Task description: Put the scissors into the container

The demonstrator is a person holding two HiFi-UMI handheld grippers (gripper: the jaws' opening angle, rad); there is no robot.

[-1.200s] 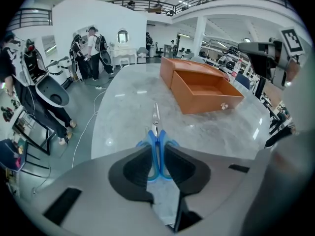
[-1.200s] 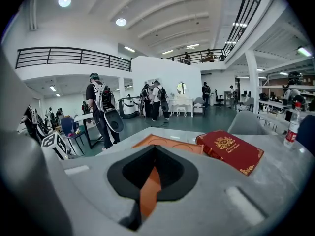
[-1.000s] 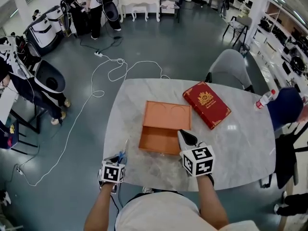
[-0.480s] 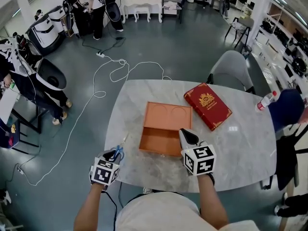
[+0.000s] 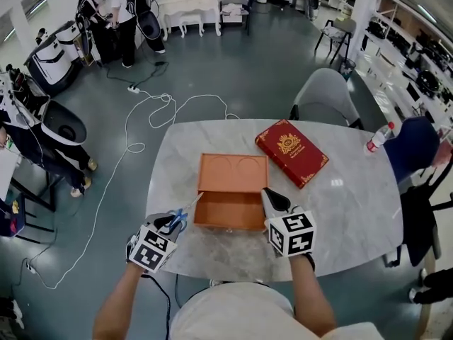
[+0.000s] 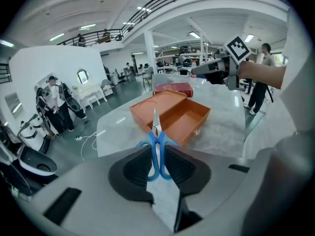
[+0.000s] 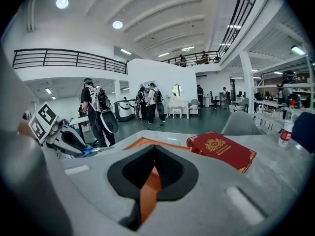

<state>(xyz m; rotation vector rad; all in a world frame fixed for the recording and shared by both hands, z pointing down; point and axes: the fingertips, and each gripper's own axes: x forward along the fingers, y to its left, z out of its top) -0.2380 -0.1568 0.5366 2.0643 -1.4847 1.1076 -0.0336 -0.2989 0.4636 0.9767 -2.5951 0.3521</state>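
Blue-handled scissors [image 6: 156,154] are clamped by their handles in my left gripper [image 6: 157,149], blades closed and pointing at the open orange box [image 6: 172,114]. In the head view that left gripper [image 5: 170,225] hovers at the table's front left, and the scissors [image 5: 180,217] reach toward the left front corner of the box [image 5: 230,207]. The box lid lies flat behind it. My right gripper [image 5: 271,198] is shut at the box's front right corner. In its own view, the right gripper [image 7: 155,149] shows orange through the slit between the jaws.
A red book [image 5: 291,152] lies on the marble table [image 5: 354,211] behind and right of the box. A plastic bottle [image 5: 375,139] stands near the far right edge, a grey chair [image 5: 325,101] behind the table. A white cable [image 5: 134,129] trails on the floor.
My left gripper has lifted the scissors from the table's front left edge and swung their blades toward the box. The right gripper has stayed at the box's corner.
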